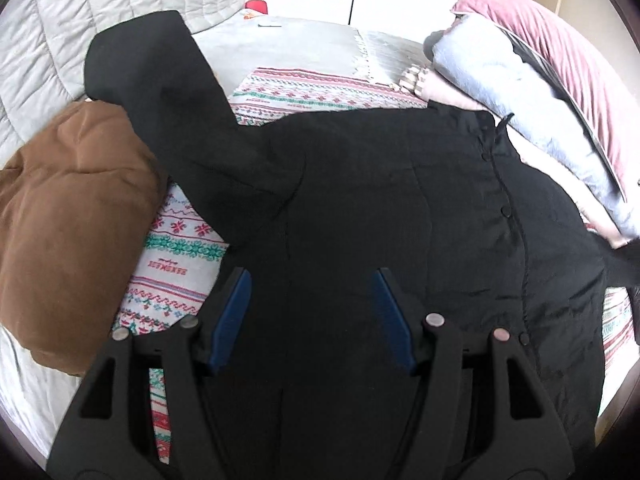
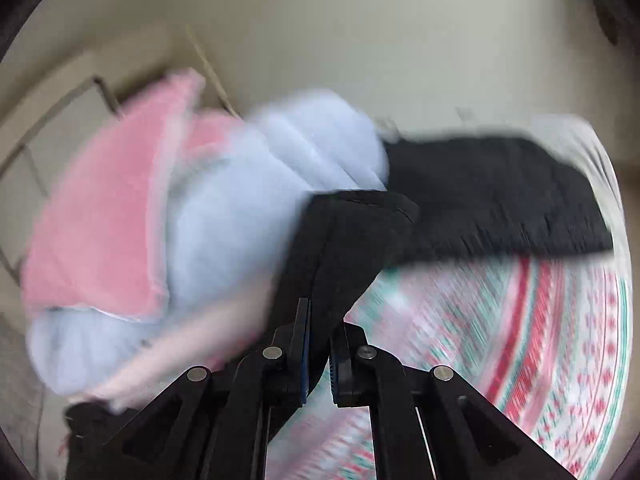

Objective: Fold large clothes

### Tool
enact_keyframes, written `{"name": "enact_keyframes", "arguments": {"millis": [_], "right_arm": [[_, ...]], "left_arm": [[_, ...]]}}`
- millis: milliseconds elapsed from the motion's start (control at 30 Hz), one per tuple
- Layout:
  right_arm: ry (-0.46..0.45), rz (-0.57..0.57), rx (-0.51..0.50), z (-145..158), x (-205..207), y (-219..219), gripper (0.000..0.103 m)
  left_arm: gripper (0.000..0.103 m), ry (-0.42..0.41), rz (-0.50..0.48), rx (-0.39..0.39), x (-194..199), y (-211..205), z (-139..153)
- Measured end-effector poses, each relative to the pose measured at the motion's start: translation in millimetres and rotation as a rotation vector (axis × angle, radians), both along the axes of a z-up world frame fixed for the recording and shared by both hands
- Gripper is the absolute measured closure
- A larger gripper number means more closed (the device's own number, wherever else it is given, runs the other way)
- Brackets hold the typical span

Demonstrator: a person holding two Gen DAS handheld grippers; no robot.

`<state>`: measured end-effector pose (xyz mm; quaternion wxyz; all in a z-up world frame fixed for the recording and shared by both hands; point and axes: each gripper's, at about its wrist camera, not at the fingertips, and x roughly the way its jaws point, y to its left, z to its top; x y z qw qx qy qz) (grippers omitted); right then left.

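Note:
A large black coat [image 1: 380, 200] lies spread over a patterned bedspread [image 1: 320, 88], one sleeve [image 1: 152, 92] flung up to the left and a row of buttons down its right side. My left gripper [image 1: 312, 308] hovers open over the coat's lower middle, blue pads apart, nothing between them. In the blurred right wrist view, my right gripper [image 2: 319, 344] is shut on a black sleeve [image 2: 352, 240] of the coat, which runs up from the jaws toward the rest of the black cloth [image 2: 500, 200].
A brown padded jacket [image 1: 68, 216] lies at the left of the bed. A pile of folded bedding, pale blue [image 1: 500, 80] and pink [image 1: 560, 52], sits at the right, and shows again as blue [image 2: 224, 200] and pink [image 2: 100, 220] bedding. A quilted headboard [image 1: 80, 20] stands behind.

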<state>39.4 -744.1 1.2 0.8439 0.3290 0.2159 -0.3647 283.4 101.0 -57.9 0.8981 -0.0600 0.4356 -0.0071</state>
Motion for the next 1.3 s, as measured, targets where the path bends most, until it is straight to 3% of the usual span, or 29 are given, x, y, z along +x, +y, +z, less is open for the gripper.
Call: {"name": "enact_keyframes", "arguments": {"millis": [167,200,300,367,467,567,733,800,867,967,1067,1133,1167,1200,1300], "right_arm": [[0.213,-0.083,0.283,-86,-1,-26,0.092],[0.195,-0.099,0.299,-90,-4,-28,0.088],[0.241,-0.188,0.258,-77,-10,-26,0.075],[0.285,-0.26,0.201,-66,-17,-24,0.073],[0.33,-0.314,0.162,-59,-27,-26,0.072],[0.268,-0.325,0.172,-44,-43,-20,0.072],[0.145,-0.143,0.177,6,-32,16,0.068],[0.145,-0.005,0.122,28,-11,46,0.049],[0.164,0.109,0.065,42,10,76,0.041],[0.187,0.318,-0.003,59,35,141,0.036],[0.215,0.514,-0.052,55,64,201,0.036],[0.264,0.592,-0.133,50,76,236,0.036],[0.297,0.623,-0.202,48,84,255,0.036],[0.32,0.646,-0.248,45,89,266,0.036],[0.342,0.687,-0.323,39,100,282,0.036]], "left_arm": [[0.039,-0.041,0.031,0.025,-6,18,11],[0.039,-0.048,0.051,0.025,-6,26,14],[0.039,-0.062,0.121,0.004,-5,59,25],[0.039,-0.096,0.2,-0.028,-9,89,36],[0.028,-0.157,0.328,-0.123,-14,139,51],[0.028,-0.157,0.386,-0.184,-3,172,57],[0.026,-0.145,0.461,-0.367,32,210,54],[0.026,-0.133,0.459,-0.468,52,218,44],[0.026,-0.119,0.463,-0.55,71,222,34],[0.026,-0.129,0.469,-0.614,94,219,17],[0.028,-0.167,0.489,-0.61,108,214,4],[0.05,-0.226,0.472,-0.606,112,209,2],[0.069,-0.238,0.458,-0.587,113,205,5],[0.079,-0.255,0.453,-0.56,112,201,13],[0.083,-0.334,0.413,-0.504,104,180,45]]}}
